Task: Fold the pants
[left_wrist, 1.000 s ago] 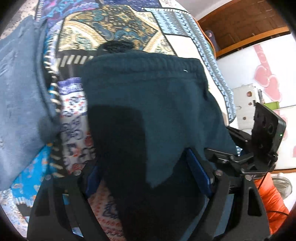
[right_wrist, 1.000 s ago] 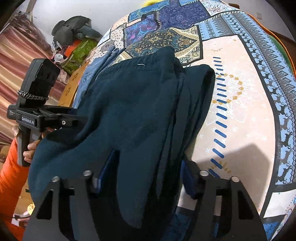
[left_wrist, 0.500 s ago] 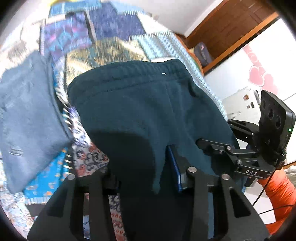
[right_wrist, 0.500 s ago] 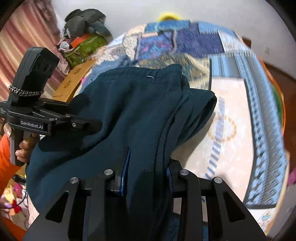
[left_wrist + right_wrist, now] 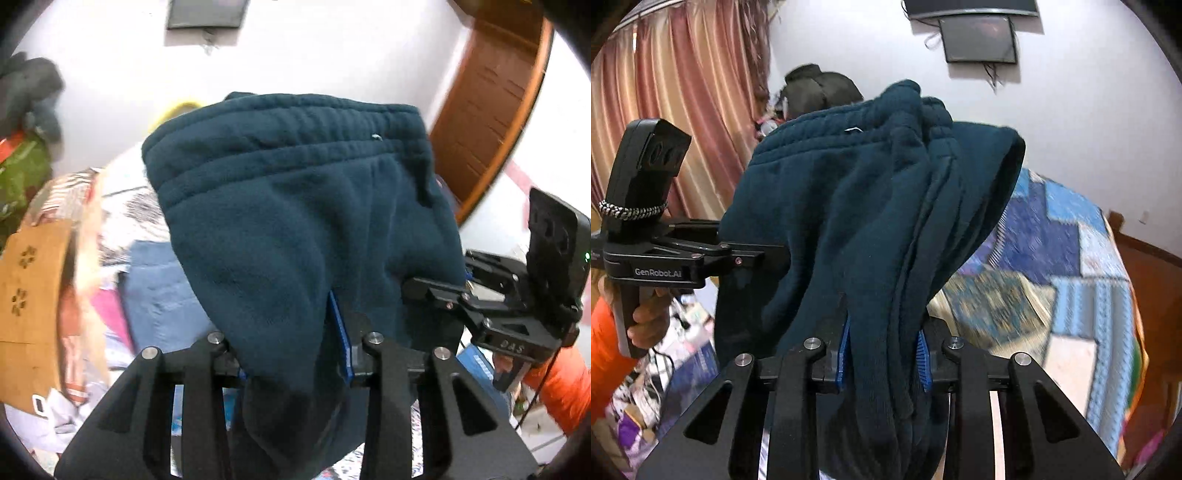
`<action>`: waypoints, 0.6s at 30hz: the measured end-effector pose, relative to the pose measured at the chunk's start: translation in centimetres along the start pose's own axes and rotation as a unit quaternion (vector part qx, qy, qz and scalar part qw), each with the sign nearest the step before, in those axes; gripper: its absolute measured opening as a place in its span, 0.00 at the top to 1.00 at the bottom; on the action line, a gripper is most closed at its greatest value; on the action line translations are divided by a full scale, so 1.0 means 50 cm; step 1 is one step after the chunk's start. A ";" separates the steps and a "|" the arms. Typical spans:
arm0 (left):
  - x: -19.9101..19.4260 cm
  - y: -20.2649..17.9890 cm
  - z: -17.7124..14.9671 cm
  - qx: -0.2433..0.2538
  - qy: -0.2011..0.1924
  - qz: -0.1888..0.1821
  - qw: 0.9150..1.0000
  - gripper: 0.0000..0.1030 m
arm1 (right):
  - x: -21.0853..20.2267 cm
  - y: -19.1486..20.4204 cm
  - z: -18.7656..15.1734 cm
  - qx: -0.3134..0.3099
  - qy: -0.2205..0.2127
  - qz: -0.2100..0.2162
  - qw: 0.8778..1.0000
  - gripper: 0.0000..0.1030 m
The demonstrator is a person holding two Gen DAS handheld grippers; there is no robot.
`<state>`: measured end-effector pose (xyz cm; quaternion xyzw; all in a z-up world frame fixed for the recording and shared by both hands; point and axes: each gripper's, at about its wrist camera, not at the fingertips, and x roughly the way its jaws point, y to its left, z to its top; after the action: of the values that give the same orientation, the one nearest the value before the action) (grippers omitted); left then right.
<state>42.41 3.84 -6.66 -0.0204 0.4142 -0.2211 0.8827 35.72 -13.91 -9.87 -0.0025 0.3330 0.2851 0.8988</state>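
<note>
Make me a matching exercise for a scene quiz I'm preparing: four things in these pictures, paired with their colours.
Things:
1. pants
2. curtain
3. door
4. sleeve

Colours:
A. orange
B. dark teal
C. reddish brown
D. pink and gold

Pairs: 1-B, 2-D, 3-C, 4-A

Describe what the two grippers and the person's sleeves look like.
Both grippers, left gripper and right gripper, are black slotted frames with silver bolts and blue pads. The left reads GenRobot.AI, has a chain and thin cable; the right reads DAS, with a green light. Sleeves are orange.
</note>
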 end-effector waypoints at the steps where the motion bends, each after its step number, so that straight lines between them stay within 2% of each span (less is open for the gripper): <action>1: -0.005 0.022 0.010 -0.005 -0.006 0.008 1.000 0.66 | 0.019 0.007 0.015 0.001 -0.002 0.004 1.000 0.75; 4: -0.001 0.080 0.031 -0.026 -0.014 0.024 0.999 0.67 | 0.082 0.021 0.047 0.008 0.002 0.015 1.000 0.75; 9: 0.053 0.175 0.056 -0.059 -0.008 0.041 0.997 0.68 | 0.182 0.025 0.073 0.018 0.024 0.023 0.999 0.75; 16: 0.175 0.295 0.045 -0.103 0.030 0.069 0.992 0.68 | 0.359 -0.020 0.069 0.074 0.095 0.036 0.992 0.75; 18: 0.231 0.327 0.028 -0.119 0.056 0.083 0.988 0.71 | 0.393 -0.028 0.067 0.075 0.109 0.030 0.991 0.76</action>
<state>56.00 13.66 -17.70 -0.0783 0.4868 -0.0971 0.8646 50.53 -4.38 -19.34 0.0442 0.4499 0.2843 0.8455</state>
